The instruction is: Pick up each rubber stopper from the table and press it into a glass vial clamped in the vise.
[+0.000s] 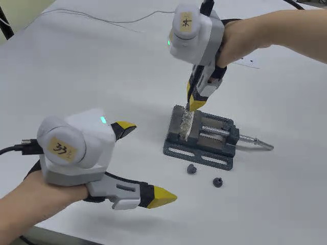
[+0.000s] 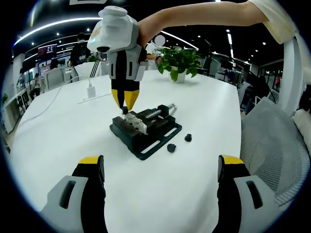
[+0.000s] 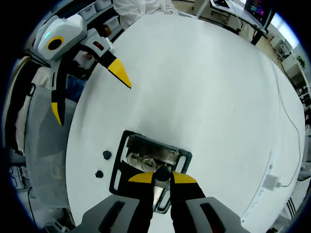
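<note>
Currently, the right gripper (image 1: pixel 195 104) is pointing straight down over the vise (image 1: pixel 199 152), with its jaws drawn narrow and pinching a dark rubber stopper (image 3: pixel 163 173) between the yellow tips. In the right gripper view that stopper is sitting directly above the glass vials (image 3: pixel 141 159), which are standing in a row in the clamping gap of the vise (image 3: pixel 119 167). Whether the stopper is touching a vial mouth cannot be told. In the head view the vials (image 1: pixel 186 122) are showing as a pale, clear band at the 9 o'clock end of the vise, immediately under the gripper tips. Two loose stoppers (image 1: pixel 191 169) (image 1: pixel 217 181) are lying on the white table (image 1: pixel 102 61) just beside the vise base, at roughly 6 and 5 o'clock from it, apart from each other. The left gripper (image 1: pixel 144 161) is hovering at about 8 o'clock from the vise, well apart from it, jaws spread wide and gripping nothing. Its own view is showing the two tips (image 2: pixel 160 162) far apart, with the vise (image 2: pixel 146 128) and the right gripper (image 2: pixel 125 99) ahead at 12 o'clock. A thin cable (image 1: pixel 102 20) is trailing across the table at 11 o'clock in the head view.
</note>
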